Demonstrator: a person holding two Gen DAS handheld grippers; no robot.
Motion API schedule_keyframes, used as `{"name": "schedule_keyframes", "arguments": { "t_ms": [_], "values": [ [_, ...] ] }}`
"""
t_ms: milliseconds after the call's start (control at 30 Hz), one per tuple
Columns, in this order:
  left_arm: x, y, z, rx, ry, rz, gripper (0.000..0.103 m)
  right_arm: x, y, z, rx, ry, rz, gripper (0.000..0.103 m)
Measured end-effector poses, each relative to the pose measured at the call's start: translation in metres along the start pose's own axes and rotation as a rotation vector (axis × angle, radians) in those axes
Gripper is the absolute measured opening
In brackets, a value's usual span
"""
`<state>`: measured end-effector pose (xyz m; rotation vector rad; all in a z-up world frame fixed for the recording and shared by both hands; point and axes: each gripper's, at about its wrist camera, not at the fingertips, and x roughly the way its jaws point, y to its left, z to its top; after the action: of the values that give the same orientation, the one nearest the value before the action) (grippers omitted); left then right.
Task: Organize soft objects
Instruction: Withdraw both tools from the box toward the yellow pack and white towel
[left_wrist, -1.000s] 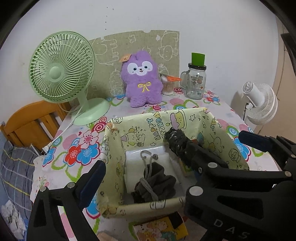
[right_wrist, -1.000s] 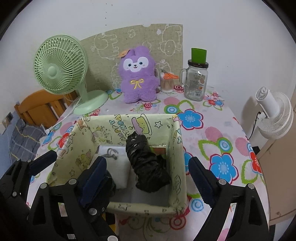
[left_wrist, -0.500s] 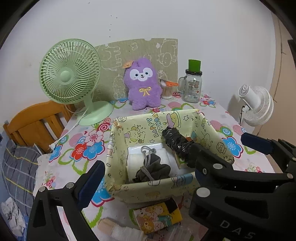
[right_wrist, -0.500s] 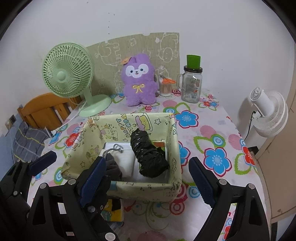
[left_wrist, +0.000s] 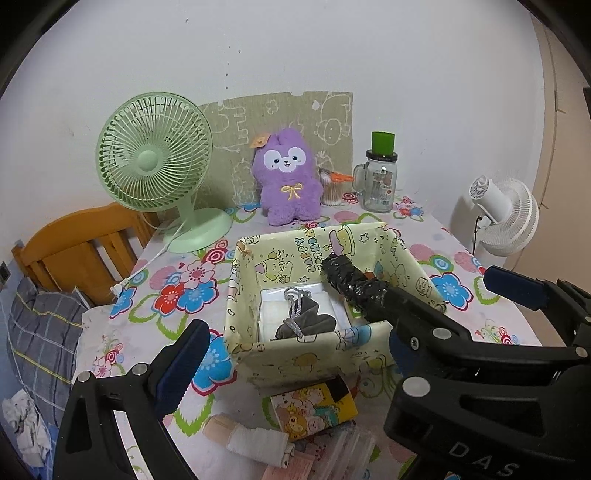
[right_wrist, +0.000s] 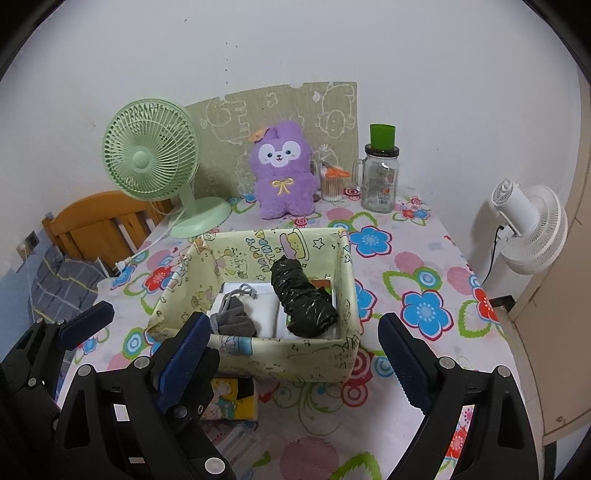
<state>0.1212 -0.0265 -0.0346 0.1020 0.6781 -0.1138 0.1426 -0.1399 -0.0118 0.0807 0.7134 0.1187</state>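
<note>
A yellow-green cartoon-print fabric box (left_wrist: 306, 356) (right_wrist: 295, 356) stands on the flowered tablecloth. Inside lie a grey drawstring pouch (left_wrist: 310, 321) (right_wrist: 236, 317) on a white folded pack (left_wrist: 271, 304) (right_wrist: 266, 306), and a black crinkly roll (left_wrist: 349, 280) (right_wrist: 303, 299) leaning on the far wall. A purple plush toy (left_wrist: 290, 177) (right_wrist: 282, 173) sits upright against the back wall. My left gripper (left_wrist: 345, 301) is open, held before the box. My right gripper (right_wrist: 291, 330) is also open with nothing in it, its left finger (left_wrist: 432, 332) just in front of the box.
A green desk fan (left_wrist: 155, 162) stands back left, a glass jar with a green lid (left_wrist: 380, 181) and a swab cup (right_wrist: 332, 182) back right. A white fan (right_wrist: 532, 229) is off the right edge. A cartoon packet (left_wrist: 314, 408) and a white roll (left_wrist: 255, 439) lie in front of the box. A wooden chair (left_wrist: 85, 243) is at the left.
Both grippers have drawn back and upward from the box, staying open. The box now looks smaller, and the packets in front of it have come into view.
</note>
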Motion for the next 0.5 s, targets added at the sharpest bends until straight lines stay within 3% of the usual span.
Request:
{"name": "schedule_keyframes", "arguments": {
  "t_ms": [500],
  "values": [
    [-0.029, 0.0, -0.013, 0.002, -0.031, -0.001, 0.1, -0.028, 0.007, -0.013, -0.013, -0.029, 0.005, 0.094]
  ]
}}
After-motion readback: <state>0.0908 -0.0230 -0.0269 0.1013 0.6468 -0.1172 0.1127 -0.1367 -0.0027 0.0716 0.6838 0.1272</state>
